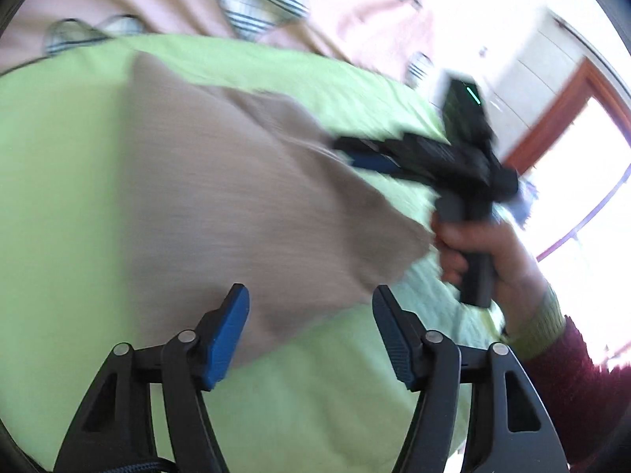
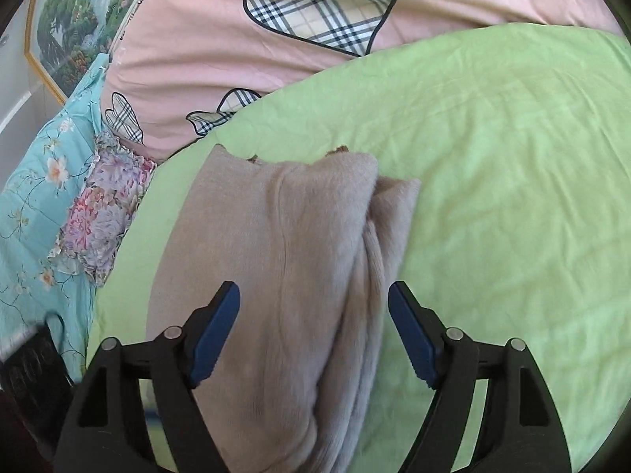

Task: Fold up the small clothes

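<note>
The garment (image 2: 276, 276), a beige fleecy piece, lies partly folded on the green sheet (image 2: 493, 197), one flap doubled over with a layered edge running toward 5 o'clock in the right wrist view. The right gripper (image 2: 313, 331) hovers over its near end, jaws wide and holding nothing; the left gripper (image 1: 311, 331) also stands wide and empty above the garment's near edge. The left view is smeared by motion, so the cloth's far corners there are hard to read, though the right tool seems to reach its edge at 3 o'clock. The next fold would likely go best with each gripper pinching all layers at a corner, lifting low and laying the cloth over evenly. Open sheet extends from 12 to 4 o'clock; the pink quilt (image 2: 197, 59) bounds it at 11 o'clock and floral bedding (image 2: 39, 177) crowds 9 o'clock.
</note>
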The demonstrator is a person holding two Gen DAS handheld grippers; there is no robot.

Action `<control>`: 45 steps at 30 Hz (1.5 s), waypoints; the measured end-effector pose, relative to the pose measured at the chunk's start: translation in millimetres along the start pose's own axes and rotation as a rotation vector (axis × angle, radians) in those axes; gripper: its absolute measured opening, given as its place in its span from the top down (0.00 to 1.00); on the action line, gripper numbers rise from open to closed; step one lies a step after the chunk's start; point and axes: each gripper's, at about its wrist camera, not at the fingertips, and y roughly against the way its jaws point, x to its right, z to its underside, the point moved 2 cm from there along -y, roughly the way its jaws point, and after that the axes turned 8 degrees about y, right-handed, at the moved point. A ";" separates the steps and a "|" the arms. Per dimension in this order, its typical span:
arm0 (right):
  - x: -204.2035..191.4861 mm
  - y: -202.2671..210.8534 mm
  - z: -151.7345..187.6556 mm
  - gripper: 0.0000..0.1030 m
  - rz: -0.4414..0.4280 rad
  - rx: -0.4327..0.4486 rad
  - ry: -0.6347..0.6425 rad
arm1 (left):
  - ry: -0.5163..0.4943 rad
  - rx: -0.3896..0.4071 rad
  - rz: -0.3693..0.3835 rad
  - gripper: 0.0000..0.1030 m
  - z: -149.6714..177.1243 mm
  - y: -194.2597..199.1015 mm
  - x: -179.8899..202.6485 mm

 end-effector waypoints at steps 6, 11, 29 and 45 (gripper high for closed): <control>2.0 5.6 17.9 0.24 -0.033 -0.004 -0.067 | 0.125 0.052 -0.091 0.27 -43.2 16.5 -61.2; 0.6 -3.3 14.5 0.22 -0.070 -0.024 -0.107 | 0.215 -0.036 -0.033 0.25 -57.0 -21.4 -86.9; -13.0 -41.8 13.6 0.66 -0.152 -0.066 -0.168 | 0.278 -0.062 0.124 0.53 -56.9 -77.2 -89.8; -162.3 -105.2 57.8 0.66 -0.364 -0.072 -0.042 | 0.303 0.046 -0.038 0.51 17.2 62.1 -165.3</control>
